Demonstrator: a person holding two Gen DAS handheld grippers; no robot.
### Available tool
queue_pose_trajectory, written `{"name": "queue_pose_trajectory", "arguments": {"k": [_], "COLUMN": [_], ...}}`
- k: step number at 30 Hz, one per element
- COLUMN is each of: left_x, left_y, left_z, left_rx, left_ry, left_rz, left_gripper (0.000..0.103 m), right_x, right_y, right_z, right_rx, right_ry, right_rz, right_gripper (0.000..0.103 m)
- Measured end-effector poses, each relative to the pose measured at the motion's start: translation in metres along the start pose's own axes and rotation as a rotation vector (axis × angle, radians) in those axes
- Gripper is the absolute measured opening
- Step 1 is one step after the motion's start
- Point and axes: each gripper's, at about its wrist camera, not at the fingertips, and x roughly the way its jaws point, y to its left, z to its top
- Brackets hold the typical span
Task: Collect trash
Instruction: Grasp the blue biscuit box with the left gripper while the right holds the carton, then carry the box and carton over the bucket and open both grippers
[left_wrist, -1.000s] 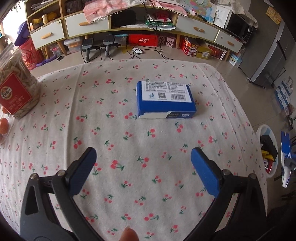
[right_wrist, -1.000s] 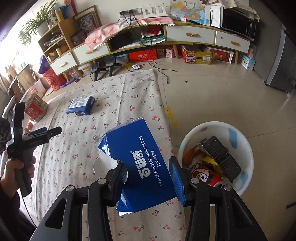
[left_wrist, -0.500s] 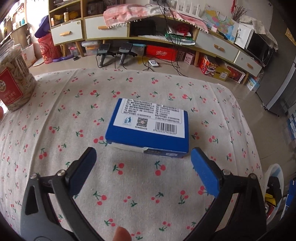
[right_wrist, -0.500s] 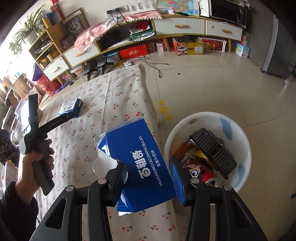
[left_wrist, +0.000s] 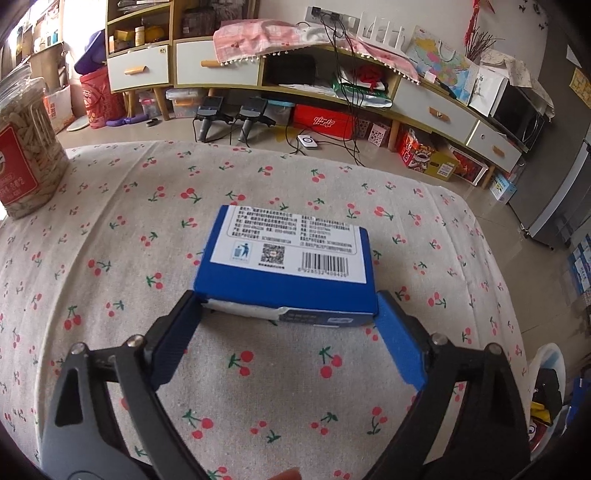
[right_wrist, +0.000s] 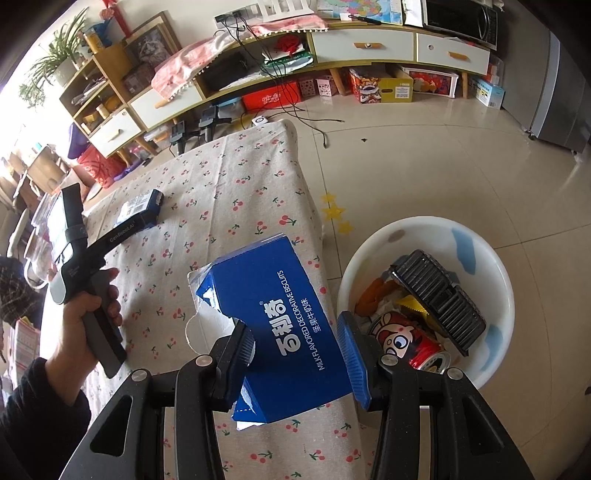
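A blue biscuit box with a white barcode label (left_wrist: 291, 258) lies flat on the cherry-print tablecloth (left_wrist: 110, 240). My left gripper (left_wrist: 286, 314) is open, its two blue pads (left_wrist: 397, 332) at the box's near corners, one on each side. In the right wrist view the same box (right_wrist: 142, 206) shows far off beyond the left gripper's handle. My right gripper (right_wrist: 295, 343) is shut on a second, opened blue biscuit box (right_wrist: 280, 317), held above the table's right edge beside a white trash bin (right_wrist: 495, 266) on the floor.
A clear jar of snacks with a red label (left_wrist: 26, 147) stands at the table's far left. The bin holds a black tray (right_wrist: 436, 295), a red can (right_wrist: 410, 343) and wrappers. Low cabinets and cables lie beyond the table.
My left gripper has moved forward until its pads flank the labelled box's near end. My right gripper, with its box, has shifted a little toward the bin.
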Motion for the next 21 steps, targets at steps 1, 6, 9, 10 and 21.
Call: {"name": "queue_pose_trajectory", "arguments": {"k": [1,6,9,10,21], "left_x": [-0.001,-0.016,-0.034,-0.041,-0.115], "left_y": [0.001,0.004,0.000,-0.002,-0.009], "left_z": [0.000,-0.003,-0.006,-0.008,-0.043], "left_rx": [0.003,0.049,0.099,0.115,0.113], "left_ry": [-0.004,-0.033,-0.051,-0.055,-0.027], "left_rz": [-0.006,-0.037,-0.059,-0.064,-0.148], "left_gripper": [0.093,0.092,0.092,0.092,0.092], "right_x": [0.001,0.001,-0.002,-0.003,-0.023], "right_y": [-0.001,0.000,0.003,0.004,-0.002], "right_z": [0.000,-0.001,0.000,0.000,-0.013], "right_rx": [-0.001,-0.006,-0.014,-0.017,-0.012], "right_ry": [0.003,0.008,-0.001,-0.006,-0.055], "right_rz": [0.000,-0.006,-0.006,-0.005,-0.001], "right_gripper": [0.047,0.047,0.047,0.047,0.047]}}
